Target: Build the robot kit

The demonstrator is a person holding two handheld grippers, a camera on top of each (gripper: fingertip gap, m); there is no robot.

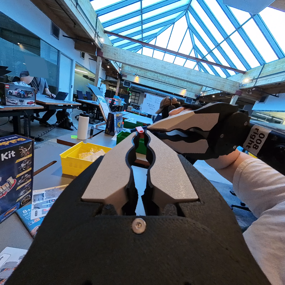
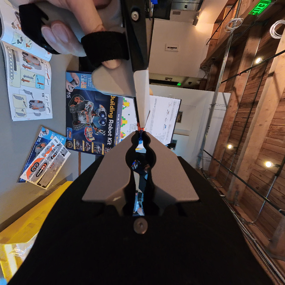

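Note:
My left gripper (image 1: 140, 134) is shut on a small orange-red building piece (image 1: 140, 131), held up in the air above the table. My right gripper (image 1: 148, 128) comes in from the right, tip to tip with it, and is shut on a small blue pin (image 1: 133, 130) that meets the orange piece. In the right wrist view, my right gripper (image 2: 140, 133) pinches the blue pin (image 2: 140, 138). There the left gripper (image 2: 141, 123) reaches down from above with the orange piece (image 2: 138, 126) at its tips. A hand with black finger straps holds each gripper.
Below on the grey table are a yellow bin (image 1: 71, 163) with plastic bags, green bins (image 1: 122, 137), a white bottle (image 1: 83, 126), a dark-blue robot kit box (image 2: 92, 120), an open instruction booklet (image 2: 29, 86) and a sticker sheet (image 2: 46, 160). A person (image 1: 38, 87) sits at a far desk. Left and right tips are no more than a few centimetres apart.

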